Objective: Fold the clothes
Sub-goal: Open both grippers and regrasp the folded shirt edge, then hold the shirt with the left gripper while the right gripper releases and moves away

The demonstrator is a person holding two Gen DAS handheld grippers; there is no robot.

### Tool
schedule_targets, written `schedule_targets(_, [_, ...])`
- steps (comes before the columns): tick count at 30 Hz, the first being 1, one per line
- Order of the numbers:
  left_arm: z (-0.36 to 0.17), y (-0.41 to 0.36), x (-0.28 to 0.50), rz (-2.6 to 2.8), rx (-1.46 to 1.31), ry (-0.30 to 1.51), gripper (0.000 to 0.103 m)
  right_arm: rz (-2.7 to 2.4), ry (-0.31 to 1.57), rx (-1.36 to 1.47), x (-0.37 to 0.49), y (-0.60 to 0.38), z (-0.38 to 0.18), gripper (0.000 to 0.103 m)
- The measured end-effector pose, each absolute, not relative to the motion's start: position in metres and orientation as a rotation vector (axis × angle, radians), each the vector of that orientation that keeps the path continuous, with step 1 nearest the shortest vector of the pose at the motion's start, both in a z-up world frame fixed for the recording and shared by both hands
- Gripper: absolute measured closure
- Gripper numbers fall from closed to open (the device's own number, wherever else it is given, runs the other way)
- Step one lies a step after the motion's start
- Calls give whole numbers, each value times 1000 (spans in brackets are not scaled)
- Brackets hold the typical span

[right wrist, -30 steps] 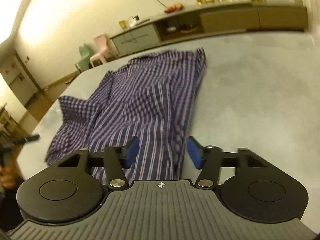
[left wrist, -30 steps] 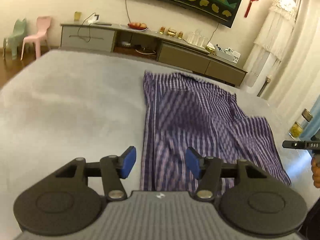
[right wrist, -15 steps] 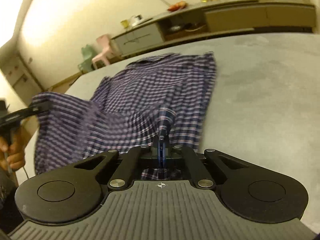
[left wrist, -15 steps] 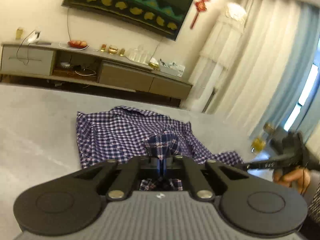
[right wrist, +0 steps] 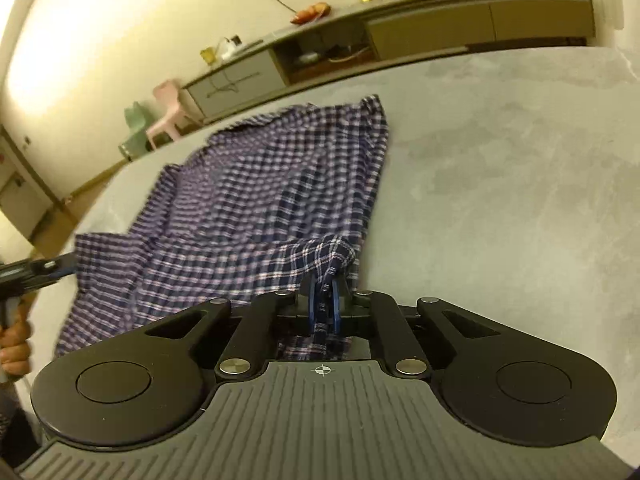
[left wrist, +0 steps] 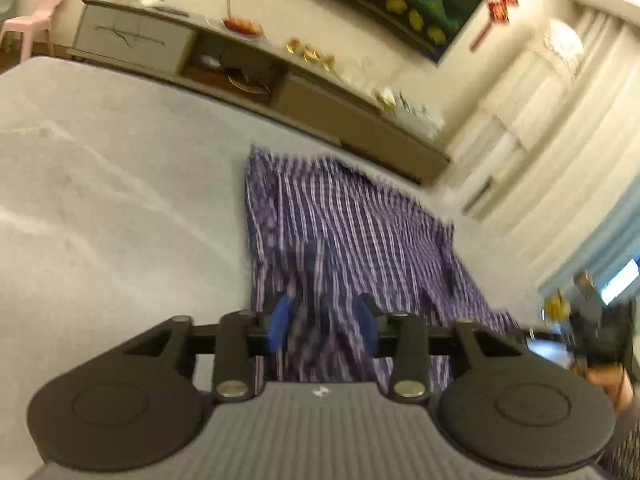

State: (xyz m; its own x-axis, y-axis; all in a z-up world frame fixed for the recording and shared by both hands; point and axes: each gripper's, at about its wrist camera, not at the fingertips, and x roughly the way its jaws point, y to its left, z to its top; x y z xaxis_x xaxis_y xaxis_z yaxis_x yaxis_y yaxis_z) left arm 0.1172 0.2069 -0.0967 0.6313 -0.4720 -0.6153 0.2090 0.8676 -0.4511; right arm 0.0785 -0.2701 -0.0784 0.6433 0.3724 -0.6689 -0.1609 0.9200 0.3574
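Plaid shirt: a purple, navy and white checked garment, shown spread over a grey bed surface, with its far edge towards a long low cabinet set against the wall.

Right gripper: closed, with its blue pads pinched on a raised fold at the near right corner of the shirt. The cloth is seen bunched above the pads and hanging below them, so that this corner is lifted off the bed while the remainder slopes away to the left and rear.

Left gripper: jaws parting, the blue pads standing apart. Checked fabric is seen lying directly ahead of and between the pads, but no pressing contact is shown; the view is blurred by motion, and whether cloth brushes a pad cannot be told. In the left wrist view the shirt is seen stretching away from the gripper towards the cabinet, with bare bed surface on the left.

In the right wrist view the left gripper appears at the left margin, at the shirt's near left corner, carried by a hand. In the left wrist view, dark gripper hardware and a hand are seen at the right margin, blurred.

Background: a pink chair beside the cabinet, and pale curtains.
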Motion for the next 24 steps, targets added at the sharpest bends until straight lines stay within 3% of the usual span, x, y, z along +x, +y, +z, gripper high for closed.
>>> schedule_targets(5, [-107,193,88,-434,-271,849,63,216,845,239,78,-272,-80,100])
schedule_targets(6, [-108,190,83,-415,-238,847,85,209,831,238,76,-272,-76,100])
schedule_targets(7, [-108,187,79,-393,-206,844,97,203,816,236,74,-272,-71,99])
schedule_targets(8, [-108,188,74,-379,-203,844,99,191,796,221,72,-271,-65,98])
schedule_targets(13, [-109,196,59,-376,-288,831,97,99,714,62,59,-248,-38,93])
schedule_targets(15, [-110,191,57,-410,-286,828,75,148,691,-7,51,-217,-23,93])
schedule_targets(16, [-110,188,55,-420,-281,818,68,204,683,-33,48,-196,-14,88])
schedule_targets(17, [-110,186,54,-421,-270,805,64,259,675,-59,44,-175,-5,76])
schedule_targets(18, [-109,184,52,-422,-258,793,64,323,668,-99,43,-148,2,70])
schedule_targets(19, [-109,181,51,-422,-247,781,66,389,661,-145,44,-115,9,61])
schedule_targets(21, [-109,177,49,-423,-223,756,82,516,655,-230,47,-50,22,54])
schedule_targets(23, [-110,173,46,-423,-196,734,87,618,674,-307,59,11,27,37])
schedule_targets(24, [-110,173,44,-425,-178,724,87,641,703,-363,67,40,23,33])
